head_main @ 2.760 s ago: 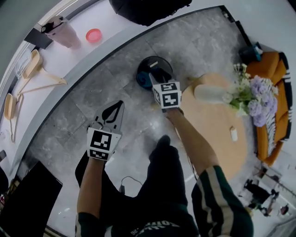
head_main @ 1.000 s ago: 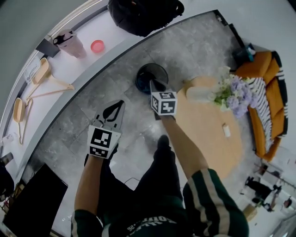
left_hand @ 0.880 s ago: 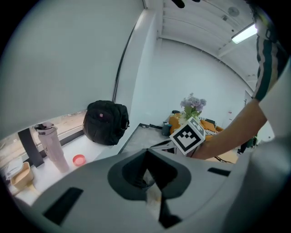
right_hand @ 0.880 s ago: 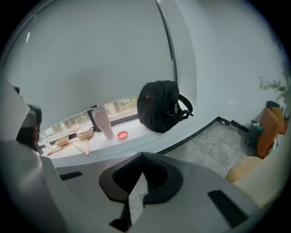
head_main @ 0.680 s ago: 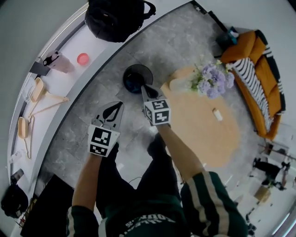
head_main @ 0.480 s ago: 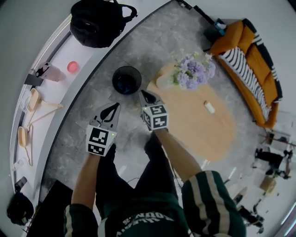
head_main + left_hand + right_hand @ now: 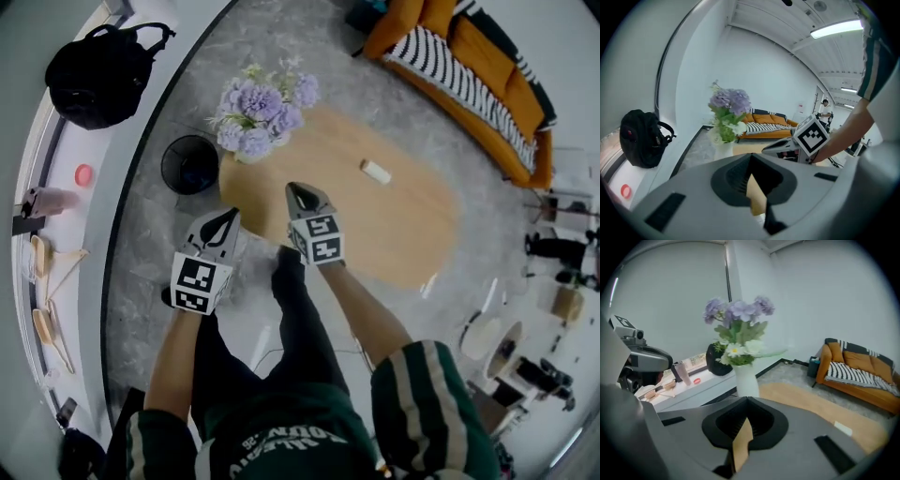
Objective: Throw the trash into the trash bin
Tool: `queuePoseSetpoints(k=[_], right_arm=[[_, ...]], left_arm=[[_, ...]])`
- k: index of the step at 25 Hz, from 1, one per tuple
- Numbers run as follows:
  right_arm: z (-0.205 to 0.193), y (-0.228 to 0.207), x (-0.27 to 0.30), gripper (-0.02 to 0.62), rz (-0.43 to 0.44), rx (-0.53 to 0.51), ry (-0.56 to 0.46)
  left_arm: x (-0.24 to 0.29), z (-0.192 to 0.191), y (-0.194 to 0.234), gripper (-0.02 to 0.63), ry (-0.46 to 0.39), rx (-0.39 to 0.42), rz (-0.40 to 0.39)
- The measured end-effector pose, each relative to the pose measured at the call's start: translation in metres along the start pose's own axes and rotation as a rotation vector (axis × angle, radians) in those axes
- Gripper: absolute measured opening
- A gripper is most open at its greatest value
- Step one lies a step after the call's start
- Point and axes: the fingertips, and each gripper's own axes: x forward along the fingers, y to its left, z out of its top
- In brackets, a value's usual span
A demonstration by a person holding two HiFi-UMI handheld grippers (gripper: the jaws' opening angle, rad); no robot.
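- The left gripper [image 7: 227, 218] and the right gripper [image 7: 298, 191] both have their jaws pressed together with nothing between them. They are side by side over the near edge of the table [image 7: 403, 225].
- A small white scrap [image 7: 375, 172], likely the trash, lies near the table's far edge, well apart from both grippers.
- The black bin [image 7: 165, 169] stands on the floor just beside the table's left end, by the flowers [image 7: 258, 117].
- The scrap is not yet picked up. Grasping it, carrying it and dropping it all seem left to do.

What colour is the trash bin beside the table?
Black. The trash bin shows best in the head view, just left of the flowers.
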Motion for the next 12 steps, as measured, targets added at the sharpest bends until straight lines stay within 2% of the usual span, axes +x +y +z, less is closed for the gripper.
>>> queuePoseSetpoints(k=[5, 12], right_arm=[[-0.024, -0.096, -0.034, 0.002, -0.088, 0.036, -0.011], [-0.065, -0.2, -0.065, 0.002, -0.175, 0.062, 0.009]], left_arm=[[0.071, 0.021, -0.06, 0.0, 0.019, 0.049, -0.098], [0.149, 0.032, -0.118, 0.0, 0.038, 0.099, -0.179]])
